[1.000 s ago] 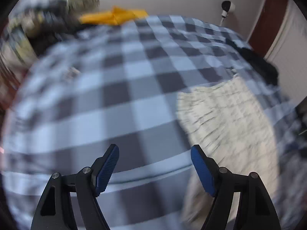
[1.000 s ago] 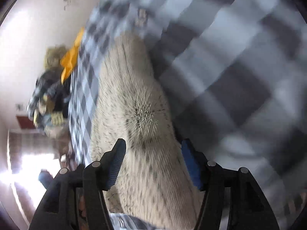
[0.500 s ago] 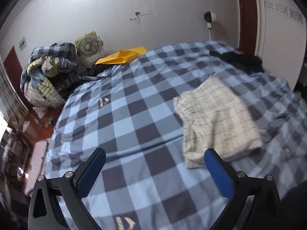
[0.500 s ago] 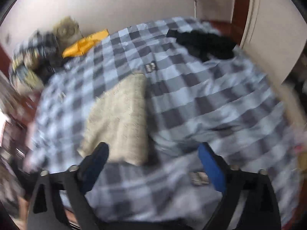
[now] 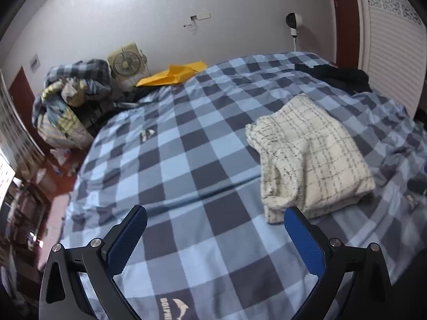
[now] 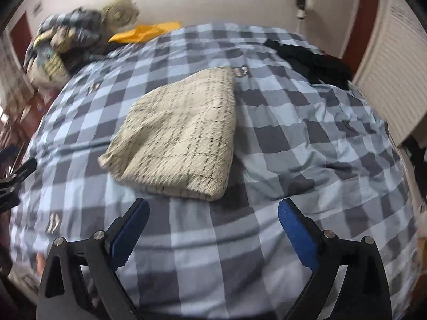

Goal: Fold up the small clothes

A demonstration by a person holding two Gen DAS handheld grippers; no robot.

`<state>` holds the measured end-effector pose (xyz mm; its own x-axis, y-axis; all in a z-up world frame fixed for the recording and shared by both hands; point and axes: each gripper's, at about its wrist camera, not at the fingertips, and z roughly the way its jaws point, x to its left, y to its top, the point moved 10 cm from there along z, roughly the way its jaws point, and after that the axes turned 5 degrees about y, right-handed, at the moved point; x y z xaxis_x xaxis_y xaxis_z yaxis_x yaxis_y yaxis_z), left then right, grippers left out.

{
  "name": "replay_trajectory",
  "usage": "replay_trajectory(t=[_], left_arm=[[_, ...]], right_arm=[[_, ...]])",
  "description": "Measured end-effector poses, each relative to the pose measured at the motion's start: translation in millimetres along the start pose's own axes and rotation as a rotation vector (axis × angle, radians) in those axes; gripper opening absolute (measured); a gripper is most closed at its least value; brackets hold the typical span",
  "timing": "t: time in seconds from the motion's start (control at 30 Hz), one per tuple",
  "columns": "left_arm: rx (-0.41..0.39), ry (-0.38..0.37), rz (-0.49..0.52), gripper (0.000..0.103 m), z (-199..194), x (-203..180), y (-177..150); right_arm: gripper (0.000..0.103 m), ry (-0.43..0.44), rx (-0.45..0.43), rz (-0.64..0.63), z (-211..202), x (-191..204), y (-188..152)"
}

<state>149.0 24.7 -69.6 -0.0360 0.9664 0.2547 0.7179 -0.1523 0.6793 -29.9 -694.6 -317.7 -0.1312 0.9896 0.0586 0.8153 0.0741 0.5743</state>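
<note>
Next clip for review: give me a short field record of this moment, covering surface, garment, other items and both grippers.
surface: bed with blue checked cover
garment: cream checked garment, folded, lying on the cover
other clothing: black garment at the far side of the bed
off the bed: yellow item, fan, pile of bedding by the wall
left gripper: open, empty, apart from the garment
right gripper: open, empty, short of the garment's near edge
</note>
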Motion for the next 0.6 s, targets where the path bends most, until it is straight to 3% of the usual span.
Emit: replay_trajectory(t=[0.03,0.1,0.23,0.37,0.6], left_arm=[[-0.006,0.012,0.008,0.103,-0.1,-0.6,0.0],[-0.002,0.012,0.006,0.103,-0.7,-2.4,0.5],[-0.04,0.0,0.002,0.103,-7.7,-8.6,8.5],[-0.082,-0.004,0.031,0.103,-17.6,-16.6,12.8],[-0.053,-0.062,0.025,0.103,-16.3,-26.0,7.8]], right_arm=[[0.096,0.013,-0.02,0.034,8.2,-3.8,-7.4],[0.096,-0.024,0.049,0.083,23.8,-12.8,-21.0],[0.096,-0.056,0.008,0.01,19.1,-3.8,-3.0],[0.096,-0.104,0.001,-0.056,21.4,10.2,-5.7],[0.095,-0.223,-0.076,-0.226,13.8,36.8,-2.8]])
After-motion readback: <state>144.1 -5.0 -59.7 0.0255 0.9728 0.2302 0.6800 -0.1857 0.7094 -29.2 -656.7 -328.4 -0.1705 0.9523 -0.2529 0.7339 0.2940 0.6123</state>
